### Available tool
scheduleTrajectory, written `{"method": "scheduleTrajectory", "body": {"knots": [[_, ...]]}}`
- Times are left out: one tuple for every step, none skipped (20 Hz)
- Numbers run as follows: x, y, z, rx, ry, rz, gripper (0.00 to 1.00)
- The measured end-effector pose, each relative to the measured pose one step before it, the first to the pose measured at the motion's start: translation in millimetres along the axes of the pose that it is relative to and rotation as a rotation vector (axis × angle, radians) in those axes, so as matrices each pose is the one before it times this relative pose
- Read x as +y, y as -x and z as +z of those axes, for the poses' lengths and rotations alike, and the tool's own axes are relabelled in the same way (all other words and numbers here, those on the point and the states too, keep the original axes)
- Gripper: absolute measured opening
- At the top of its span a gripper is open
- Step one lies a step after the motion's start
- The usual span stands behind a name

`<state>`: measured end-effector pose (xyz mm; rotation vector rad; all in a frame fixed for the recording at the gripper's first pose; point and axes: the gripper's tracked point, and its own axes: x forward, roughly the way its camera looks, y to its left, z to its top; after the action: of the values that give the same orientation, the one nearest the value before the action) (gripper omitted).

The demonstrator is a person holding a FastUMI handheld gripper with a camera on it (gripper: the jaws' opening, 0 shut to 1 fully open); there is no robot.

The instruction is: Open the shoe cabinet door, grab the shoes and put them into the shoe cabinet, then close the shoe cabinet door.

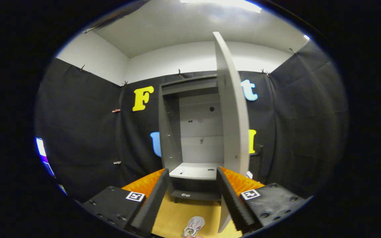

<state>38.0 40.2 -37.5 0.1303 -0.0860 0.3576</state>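
Shoe (193,226) between spread tool (192,180) fingers, cabinet (190,132) beyond

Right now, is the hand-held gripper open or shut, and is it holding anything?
Hand-held gripper: open, holding nothing; cabinet door stands open beyond the fingers.

Cabinet (193,132) ahead — door (232,109) open right, shoe (193,226) before it.

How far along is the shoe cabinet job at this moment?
Done: the cabinet door stands swung open, edge-on toward the camera, baring the shelf inside the shoe cabinet, which holds no shoes. In hand: nothing; the gripper is open, its fingers spread with the cabinet beyond them. A shoe lies on the floor between the fingers, near their bases. Left: grabbing the shoe, placing it inside, closing the door.
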Motion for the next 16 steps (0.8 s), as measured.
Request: {"method": "scheduleTrajectory", "body": {"knots": [[4.86, 1.19, -10.05, 0.02795, 0.00865, 0.02068, 0.89], [1.48, 1.39, -8.92, 0.03574, 0.00946, 0.00276, 0.99], [-0.89, 0.04, -13.17, 0.04485, 0.00109, -0.00311, 0.99], [6.57, -4.86, -18.85, 0.04738, -0.00611, -0.00664, 0.97], [1.56, -3.01, -21.64, 0.05647, -0.01221, -0.01022, 0.98], [2.16, -9.00, -22.55, 0.05210, -0.01466, -0.01396, 0.99], [0.23, -5.58, -19.90, 0.05155, -0.01783, -0.01092, 0.98], [1.13, -11.59, -18.03, 0.04648, -0.01158, -0.01183, 0.99], [-1.99, -10.73, -19.54, 0.03961, -0.00737, -0.01499, 0.98], [0.34, -16.82, -21.81, 0.04275, -0.00580, -0.00802, 0.99], [-1.12, -10.66, -20.90, 0.04097, -0.00614, -0.00850, 0.99], [-0.06, -12.35, -23.08, 0.03894, -0.01236, -0.00878, 0.99], [-0.80, -9.83, -20.45, 0.03933, -0.01469, -0.00784, 0.99], [-0.28, -13.02, -18.16, 0.03031, -0.01471, -0.00790, 0.99], [-2.15, -9.33, -16.76, 0.02960, -0.01487, -0.00849, 0.99], [-2.29, -13.66, -17.85, 0.02577, -0.00663, -0.00952, 0.99]]}}
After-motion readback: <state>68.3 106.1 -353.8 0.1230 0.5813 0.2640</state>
